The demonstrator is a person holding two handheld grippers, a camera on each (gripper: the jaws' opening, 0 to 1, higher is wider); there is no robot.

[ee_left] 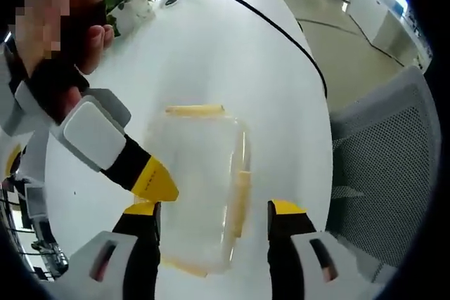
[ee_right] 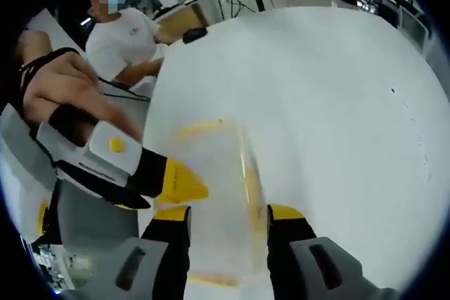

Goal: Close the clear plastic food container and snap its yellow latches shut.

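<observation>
Left gripper (ee_left: 211, 219): I see its jaws spread apart at the lower frame, straddling the container, gripping nothing.
Right gripper (ee_right: 226, 223): jaws likewise parted, low centre, around the container's near end.
Container (ee_left: 200, 187): centre frame on the white table (ee_left: 232, 47); yellow latches (ee_left: 195, 110) visible.
Unclear: clear walls faint; I cannot tell whether the lid is seated.
Upper left: a hand (ee_right: 60, 93) grips the other gripper.

- The left gripper view looks steeply down from close above the clear container (ee_left: 200, 187) on the white tabletop (ee_left: 232, 54), a grey mesh chair (ee_left: 387, 166) at its right.
- The right gripper view looks down on the same container (ee_right: 218, 194), equally near, facing a seated person (ee_right: 126, 43) far off.
- Both views share the container and the tabletop.
</observation>
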